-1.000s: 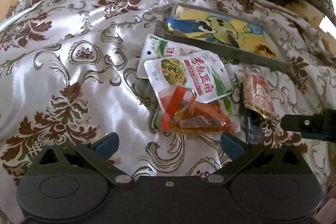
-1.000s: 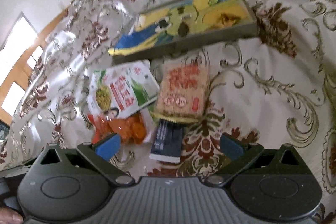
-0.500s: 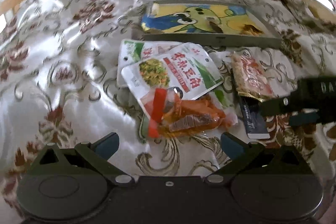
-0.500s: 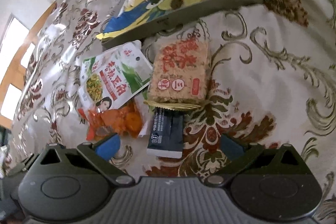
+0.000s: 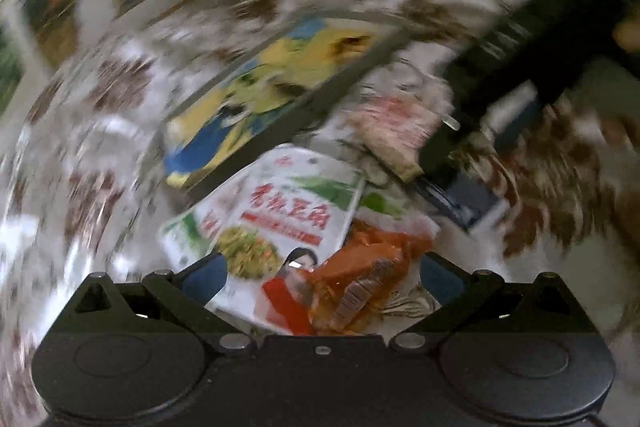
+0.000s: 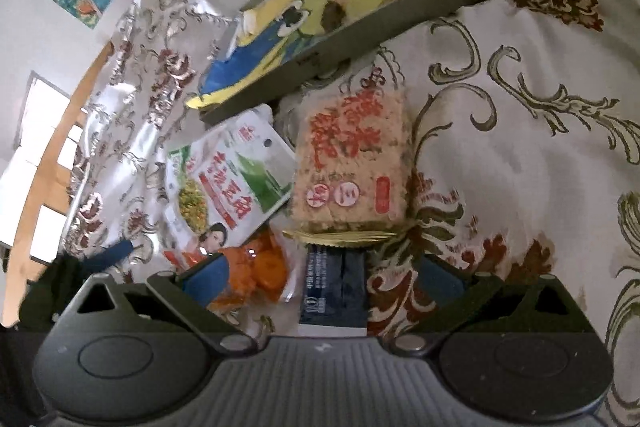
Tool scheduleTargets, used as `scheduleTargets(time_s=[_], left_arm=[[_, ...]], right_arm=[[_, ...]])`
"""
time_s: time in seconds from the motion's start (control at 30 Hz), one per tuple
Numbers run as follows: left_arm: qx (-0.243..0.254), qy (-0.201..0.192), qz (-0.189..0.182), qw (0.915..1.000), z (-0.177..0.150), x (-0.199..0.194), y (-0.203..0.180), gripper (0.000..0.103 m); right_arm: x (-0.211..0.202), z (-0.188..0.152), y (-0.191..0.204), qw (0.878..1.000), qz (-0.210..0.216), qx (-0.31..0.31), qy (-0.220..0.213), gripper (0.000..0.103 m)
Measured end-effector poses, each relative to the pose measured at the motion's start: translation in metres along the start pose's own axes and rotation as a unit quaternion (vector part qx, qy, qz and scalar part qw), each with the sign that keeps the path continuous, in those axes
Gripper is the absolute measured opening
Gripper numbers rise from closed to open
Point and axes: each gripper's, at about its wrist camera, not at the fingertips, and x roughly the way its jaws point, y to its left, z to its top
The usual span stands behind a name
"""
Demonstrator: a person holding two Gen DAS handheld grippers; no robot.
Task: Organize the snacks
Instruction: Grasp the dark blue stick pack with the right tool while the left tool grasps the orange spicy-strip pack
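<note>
Crowding the grey tray point(image 6: 404, 21)'s front wall, the white-green pouch point(image 6: 236, 183), rice cracker pack point(image 6: 354, 163), orange packet point(image 6: 256, 275) and dark blue bar point(image 6: 334, 291) leave bare tablecloth point(image 6: 540, 155) rightward. Left gripper point(image 5: 322, 269) and right gripper point(image 6: 324, 273) both gape wide, holding nothing. Since half a second ago, the left view swung and blurred, closing on the pouch.

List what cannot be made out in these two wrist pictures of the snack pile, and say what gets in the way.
- Left wrist view: motion blur smears the tray and tablecloth.
- Right wrist view: the dark blue packet runs under the rice cracker pack and behind the right gripper.
- Right wrist view: the orange snack bag is partly under the white pouch.
- Packet print: too small to read.
</note>
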Motion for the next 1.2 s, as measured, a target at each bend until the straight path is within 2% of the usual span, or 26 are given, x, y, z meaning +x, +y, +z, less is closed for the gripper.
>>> scheduleTargets(time_s=[0.1, 0.23, 0.3, 0.37, 0.43, 0.53, 0.63, 0.7, 0.87, 1.0, 1.13, 1.2], left_arm=[[0.045, -0.002, -0.038, 0.9983, 0.001, 0.011, -0.005, 0.102], [0.038, 0.0, -0.071, 0.9967, 0.007, 0.024, -0.004, 0.097], [0.034, 0.001, -0.079, 0.9963, 0.008, 0.032, -0.001, 0.09], [0.032, 0.009, -0.088, 0.9955, 0.01, 0.042, 0.002, 0.078], [0.026, 0.015, -0.108, 0.9937, 0.011, 0.049, 0.005, 0.072], [0.042, 0.026, -0.116, 0.992, 0.01, 0.052, 0.003, 0.06], [0.087, 0.04, -0.106, 0.9897, 0.005, 0.051, -0.006, 0.06], [0.097, 0.047, -0.1, 0.9892, 0.003, 0.054, -0.009, 0.061], [0.026, 0.061, -0.112, 0.9915, 0.006, 0.061, 0.005, 0.064], [0.01, 0.065, -0.108, 0.992, 0.007, 0.062, 0.004, 0.06], [-0.008, 0.08, -0.108, 0.9909, 0.009, 0.061, 0.004, 0.058], [-0.029, 0.085, -0.114, 0.9894, 0.009, 0.058, 0.008, 0.057]], right_arm=[[0.006, 0.004, -0.005, 1.0, -0.009, 0.021, 0.003, 0.103], [0.011, 0.005, -0.006, 0.999, -0.007, 0.033, 0.008, 0.094], [0.013, 0.005, -0.004, 1.0, -0.008, 0.024, 0.01, 0.091], [0.016, 0.004, -0.001, 1.0, -0.012, 0.014, 0.014, 0.084], [0.018, 0.004, 0.002, 1.0, -0.014, 0.006, 0.017, 0.081], [0.019, 0.003, 0.005, 1.0, -0.01, -0.001, 0.018, 0.076], [0.021, 0.003, 0.007, 1.0, -0.006, -0.006, 0.02, 0.075], [0.025, 0.004, 0.008, 1.0, -0.01, -0.013, 0.023, 0.075], [0.041, 0.005, 0.018, 0.998, -0.031, -0.044, 0.02, 0.079], [0.047, 0.001, 0.032, 0.996, -0.05, -0.077, 0.022, 0.08], [0.039, -0.004, 0.037, 0.995, -0.04, -0.085, 0.034, 0.054], [0.035, -0.004, 0.034, 0.996, -0.031, -0.072, 0.036, 0.051]])
